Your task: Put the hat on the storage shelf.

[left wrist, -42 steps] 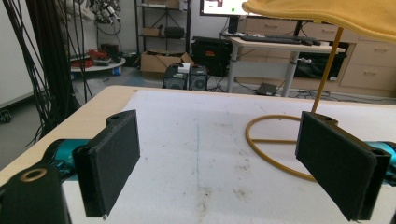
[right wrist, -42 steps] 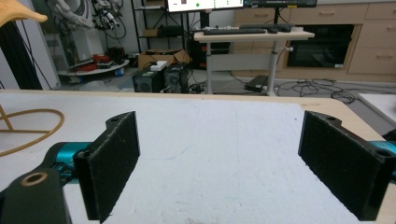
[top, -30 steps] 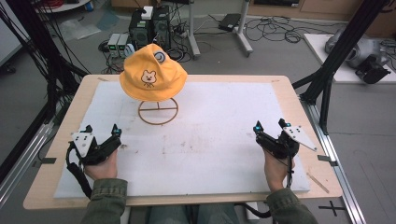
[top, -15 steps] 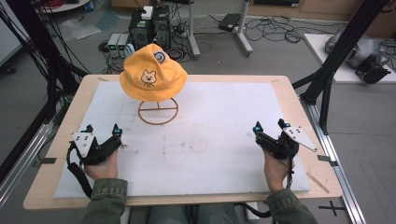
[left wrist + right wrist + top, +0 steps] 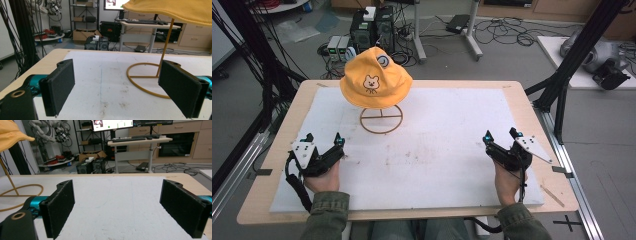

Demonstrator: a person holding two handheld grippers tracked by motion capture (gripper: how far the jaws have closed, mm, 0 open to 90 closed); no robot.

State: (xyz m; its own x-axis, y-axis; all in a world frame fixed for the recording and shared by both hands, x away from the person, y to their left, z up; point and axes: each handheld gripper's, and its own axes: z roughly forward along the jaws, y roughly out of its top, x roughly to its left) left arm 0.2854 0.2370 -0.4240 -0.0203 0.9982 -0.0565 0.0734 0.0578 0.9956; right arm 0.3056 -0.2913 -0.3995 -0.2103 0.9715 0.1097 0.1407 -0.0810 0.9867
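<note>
A yellow bucket hat (image 5: pixel 375 79) with a bear face hangs on a gold wire stand (image 5: pixel 381 119) at the back left of the white board (image 5: pixel 447 125). Its brim (image 5: pixel 175 11) and the stand's ring (image 5: pixel 140 75) fill the upper right of the left gripper view. In the right gripper view the brim (image 5: pixel 11 132) and ring (image 5: pixel 22 191) lie at the left edge. My left gripper (image 5: pixel 323 138) rests at the front left, open and empty. At the front right my right gripper (image 5: pixel 501 134) is open too, nothing between its jaws. Both sit well short of the hat.
The wooden table (image 5: pixel 262 200) frames the white board. Black frame posts (image 5: pixel 572 55) stand at both sides. Computers (image 5: pixel 372 22), cables and a desk (image 5: pixel 140 141) lie on the floor beyond the far edge.
</note>
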